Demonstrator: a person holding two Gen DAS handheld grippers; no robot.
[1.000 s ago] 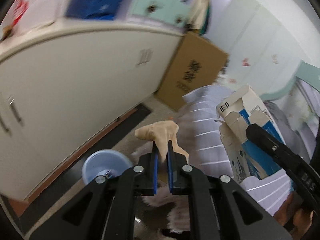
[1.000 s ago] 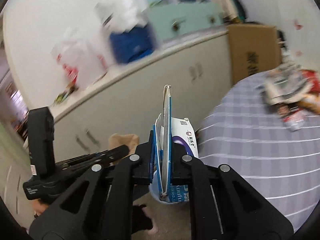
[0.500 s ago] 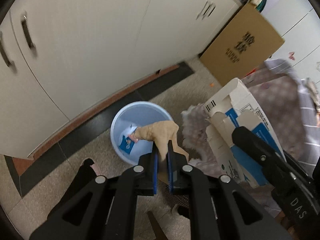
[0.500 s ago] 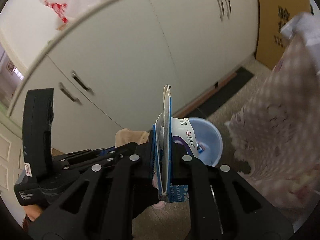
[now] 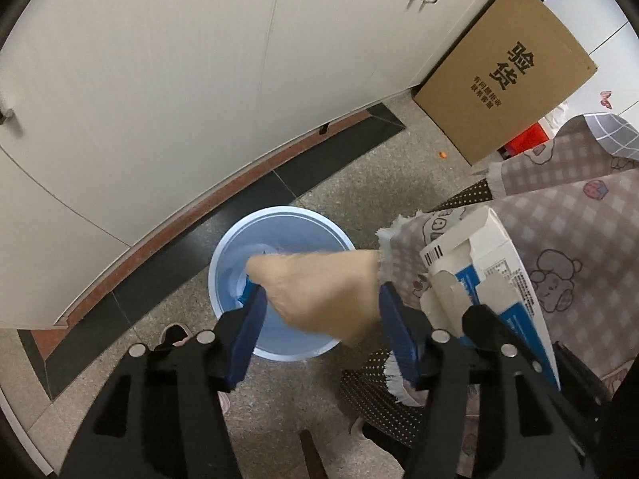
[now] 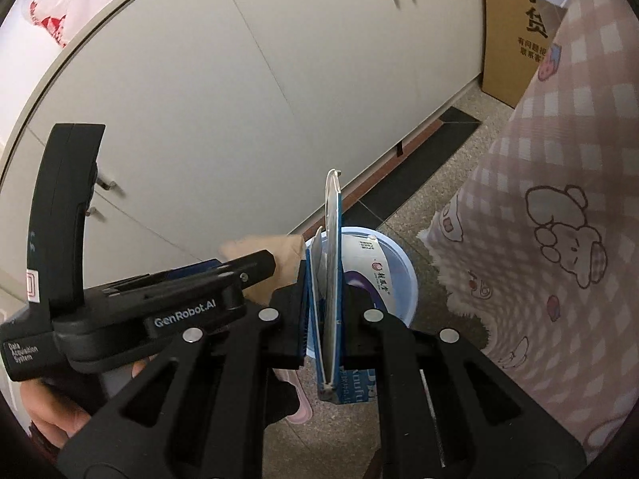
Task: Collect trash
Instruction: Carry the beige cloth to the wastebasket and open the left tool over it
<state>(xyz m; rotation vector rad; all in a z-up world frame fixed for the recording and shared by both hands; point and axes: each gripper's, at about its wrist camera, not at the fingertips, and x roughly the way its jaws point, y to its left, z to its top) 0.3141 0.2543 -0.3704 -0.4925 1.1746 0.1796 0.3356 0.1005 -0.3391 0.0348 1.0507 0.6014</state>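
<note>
**Brown paper let go over the bin, carton still to drop**

Nearest, the left tongs (image 5: 319,319) have just been opening: the blue pads stand apart, and the crumpled tan paper wad (image 5: 319,291) lies loose between them, above the round light-blue plastic bin (image 5: 239,247) on the floor. The right tongs (image 6: 323,319) are clamped on the flattened blue-and-white carton (image 6: 333,263), which hangs above the same bin. So 1 piece is being released and 1 remains to drop. The paper is blurred; I cannot tell if it touches a pad. The bin's inside is mostly hidden. Behind stands a brown cardboard box (image 5: 507,76).
</note>
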